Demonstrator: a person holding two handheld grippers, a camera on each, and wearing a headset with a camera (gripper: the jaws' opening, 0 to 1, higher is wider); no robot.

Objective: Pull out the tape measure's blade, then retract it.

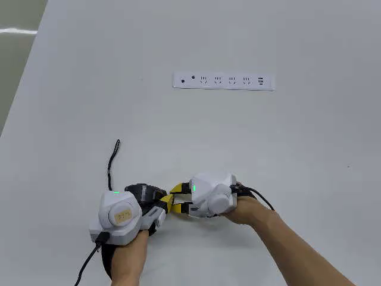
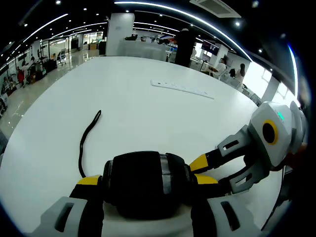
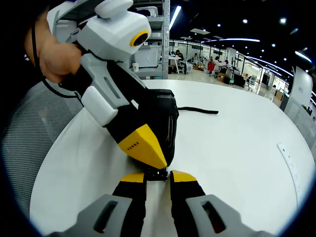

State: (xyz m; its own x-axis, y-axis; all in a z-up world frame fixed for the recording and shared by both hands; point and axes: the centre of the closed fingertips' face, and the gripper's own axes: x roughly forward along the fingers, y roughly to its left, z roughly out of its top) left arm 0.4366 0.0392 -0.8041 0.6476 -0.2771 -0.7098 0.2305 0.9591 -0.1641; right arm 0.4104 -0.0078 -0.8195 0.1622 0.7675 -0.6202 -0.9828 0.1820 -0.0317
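Presently, we find the left gripper (image 2: 146, 181) clamped on the tape measure (image 2: 143, 197). Its yellow-tipped fingers (image 2: 89, 180) stand moderately apart, one against each side of the black case, which fills the whole gap between them just above the white table (image 2: 148, 113). The right gripper (image 3: 158, 178) has its fingers (image 3: 183, 177) drawn narrow and nearly parallel, with a small dark tab (image 3: 158, 174) pinched between the tips. That tab lies directly against the lower edge of the case. In the right gripper view, the left gripper's near finger slopes down to a point just above the right fingertips; we cannot tell whether it touches them. The left gripper view gives what that view hides: both flanks of the case under grip. It also shows the right gripper coming in from the side, one yellow tip just beside the left gripper's right finger. The pinch on the tab itself we read in the right gripper view. The head view shows the two grippers meeting tip to tip, each in a hand (image 1: 244, 210). A black strap (image 2: 86, 140) runs away across the table beyond the left finger's side of the case. A white power strip (image 1: 223, 80) lies well beyond both sets of fingers.
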